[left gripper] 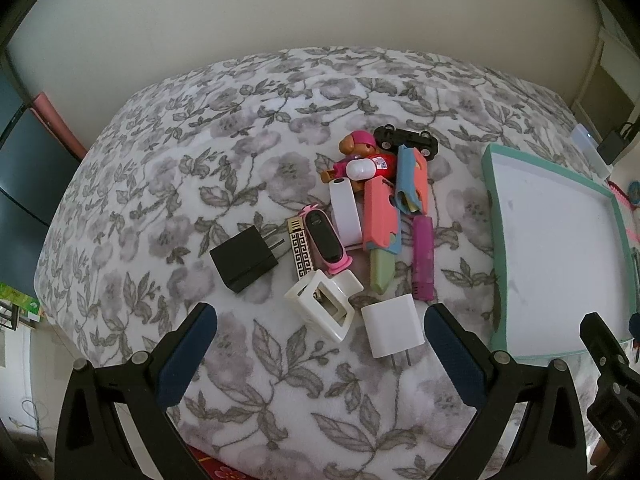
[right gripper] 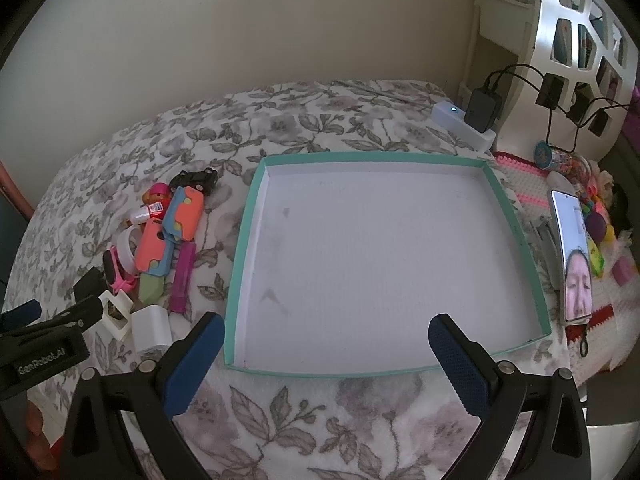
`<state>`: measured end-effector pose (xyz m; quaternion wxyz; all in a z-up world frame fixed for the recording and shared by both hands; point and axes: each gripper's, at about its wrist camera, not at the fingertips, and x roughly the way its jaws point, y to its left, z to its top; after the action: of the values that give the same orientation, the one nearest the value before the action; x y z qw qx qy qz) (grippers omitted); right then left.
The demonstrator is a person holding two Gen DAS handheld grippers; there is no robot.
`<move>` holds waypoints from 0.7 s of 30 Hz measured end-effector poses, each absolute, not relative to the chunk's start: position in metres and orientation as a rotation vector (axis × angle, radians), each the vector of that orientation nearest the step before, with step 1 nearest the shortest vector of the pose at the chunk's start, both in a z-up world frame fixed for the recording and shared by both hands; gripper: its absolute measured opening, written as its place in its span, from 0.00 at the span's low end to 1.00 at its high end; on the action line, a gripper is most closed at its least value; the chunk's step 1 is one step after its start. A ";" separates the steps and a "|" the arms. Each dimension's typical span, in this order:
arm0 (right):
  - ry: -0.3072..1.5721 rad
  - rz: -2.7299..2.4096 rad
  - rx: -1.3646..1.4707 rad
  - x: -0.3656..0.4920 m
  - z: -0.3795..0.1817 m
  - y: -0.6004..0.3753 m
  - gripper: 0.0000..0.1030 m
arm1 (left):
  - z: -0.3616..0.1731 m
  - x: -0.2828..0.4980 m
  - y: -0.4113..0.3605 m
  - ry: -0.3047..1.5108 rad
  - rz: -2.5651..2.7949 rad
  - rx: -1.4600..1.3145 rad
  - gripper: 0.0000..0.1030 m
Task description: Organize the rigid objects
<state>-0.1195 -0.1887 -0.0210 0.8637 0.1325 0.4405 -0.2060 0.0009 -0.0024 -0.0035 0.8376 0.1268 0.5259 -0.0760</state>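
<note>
A pile of small rigid objects lies on the floral bedspread: a black charger (left gripper: 244, 259), a white charger (left gripper: 393, 330), a cream clip (left gripper: 320, 306), a pink watch band (left gripper: 325, 240), a white tape roll (left gripper: 346, 212), coral-blue toy blocks (left gripper: 382, 220), a purple stick (left gripper: 423, 256), a toy figure (left gripper: 360, 156) and a black toy car (left gripper: 406, 140). An empty teal-rimmed tray (right gripper: 240, 264) lies to their right. My left gripper (left gripper: 320, 340) is open just short of the clip and white charger. My right gripper (right gripper: 326, 344) is open over the tray's near edge.
To the right of the tray lie a phone (right gripper: 572, 256) with a lit screen, colourful toys (right gripper: 596, 216) on a knitted mat, and a white power strip (right gripper: 464, 126) with a black adapter. The wall stands behind the bed. A white shelf unit (right gripper: 580, 40) stands at far right.
</note>
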 end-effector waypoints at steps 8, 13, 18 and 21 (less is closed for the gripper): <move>0.921 -0.427 0.276 -0.122 -0.014 -0.189 1.00 | -0.001 0.000 -0.004 1.117 -0.163 0.260 1.00; 0.918 -0.433 0.270 -0.123 -0.010 -0.187 1.00 | 0.000 -0.001 -0.004 1.116 -0.172 0.259 1.00; 0.915 -0.433 0.268 -0.124 -0.007 -0.187 1.00 | 0.000 0.000 -0.003 1.116 -0.177 0.253 1.00; 0.915 -0.430 0.271 -0.125 -0.006 -0.187 1.00 | 0.000 0.000 -0.003 1.116 -0.180 0.252 1.00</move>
<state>-0.1252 -0.1872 -0.0059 0.8662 0.1295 0.4368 -0.2051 0.0001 -0.0027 -0.0001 0.8369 0.1190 0.5275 -0.0849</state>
